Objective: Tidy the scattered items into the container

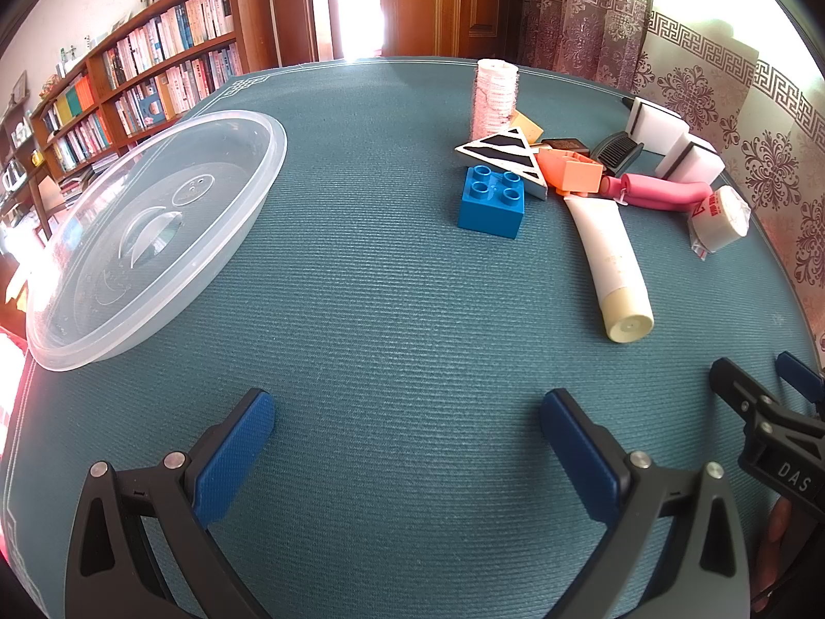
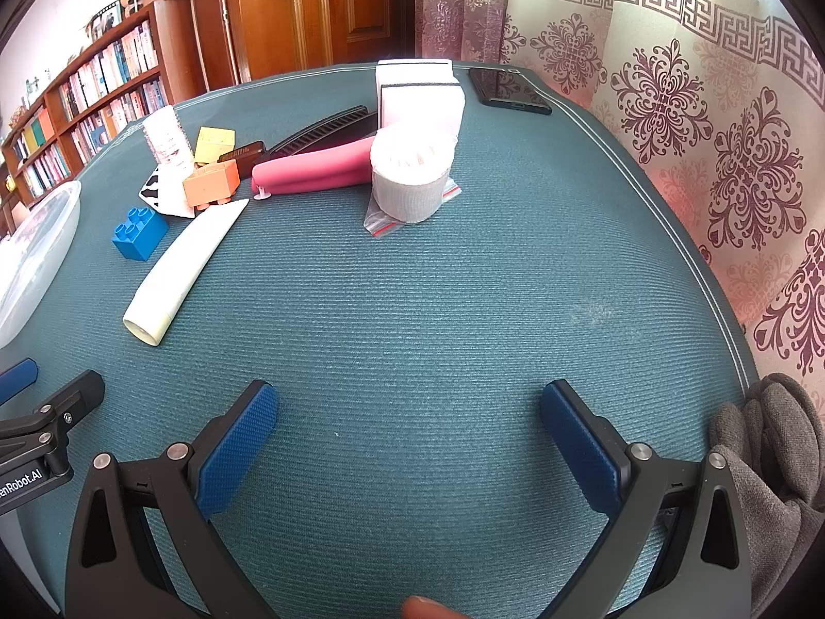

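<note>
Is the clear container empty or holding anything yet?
Empty. The clear container shows only its bare bottom through the plastic; the blue brick and other items lie on the table.

Left gripper level and low, jaws spread wide, nothing between its blue pads, right gripper likewise spread and empty, appearing at the left view's 3 o'clock, fingertip at 6 o'clock.

We seem to be in a home, likely a study or living room. At ten o'clock a wooden bookshelf is packed with books; at twelve stands a panelled wooden door with a brass knob; at two hang patterned curtains beside our teal-covered table.
</note>
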Action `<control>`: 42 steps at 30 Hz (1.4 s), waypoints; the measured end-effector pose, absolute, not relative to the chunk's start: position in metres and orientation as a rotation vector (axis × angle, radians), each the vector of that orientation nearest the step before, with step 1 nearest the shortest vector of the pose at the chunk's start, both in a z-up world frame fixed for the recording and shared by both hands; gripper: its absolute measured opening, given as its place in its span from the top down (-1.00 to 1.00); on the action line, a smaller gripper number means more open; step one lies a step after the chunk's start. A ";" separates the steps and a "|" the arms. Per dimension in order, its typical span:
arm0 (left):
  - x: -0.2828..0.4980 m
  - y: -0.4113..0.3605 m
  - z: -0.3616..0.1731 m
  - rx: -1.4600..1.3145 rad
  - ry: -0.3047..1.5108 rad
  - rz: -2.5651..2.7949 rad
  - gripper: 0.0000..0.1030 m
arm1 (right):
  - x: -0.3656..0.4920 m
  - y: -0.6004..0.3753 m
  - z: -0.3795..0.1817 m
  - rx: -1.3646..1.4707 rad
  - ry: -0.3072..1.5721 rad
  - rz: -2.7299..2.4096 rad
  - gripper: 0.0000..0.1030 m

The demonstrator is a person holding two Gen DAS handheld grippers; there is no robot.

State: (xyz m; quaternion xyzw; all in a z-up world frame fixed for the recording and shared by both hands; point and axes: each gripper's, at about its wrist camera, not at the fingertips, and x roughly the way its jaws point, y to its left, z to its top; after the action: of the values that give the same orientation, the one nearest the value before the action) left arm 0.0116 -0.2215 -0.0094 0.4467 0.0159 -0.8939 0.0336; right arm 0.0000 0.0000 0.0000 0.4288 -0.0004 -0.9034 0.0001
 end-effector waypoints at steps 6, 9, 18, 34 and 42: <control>0.012 -0.221 -0.009 1.374 0.048 -2.749 -1.00 | 0.000 0.000 0.000 1.347 -0.001 -2.838 -1.00; 0.012 -0.222 -0.009 1.374 0.049 -2.750 -1.00 | 0.000 0.000 0.000 1.348 0.000 -2.838 -1.00; 0.012 -0.221 -0.009 1.374 0.049 -2.750 -1.00 | 0.000 -0.001 0.000 1.351 0.001 -2.837 -1.00; 0.011 -0.222 -0.009 1.374 0.051 -2.750 -1.00 | 0.001 0.002 0.000 1.352 0.006 -2.840 -1.00; 0.012 -0.222 -0.009 1.374 0.051 -2.750 -1.00 | 0.002 0.002 -0.001 1.353 0.008 -2.840 -1.00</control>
State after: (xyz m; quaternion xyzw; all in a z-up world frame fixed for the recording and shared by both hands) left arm 0.0115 -0.2221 -0.0092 0.4466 0.0165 -0.8940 0.0336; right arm 0.0024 0.0020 -0.0006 0.4302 0.0024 -0.9027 -0.0022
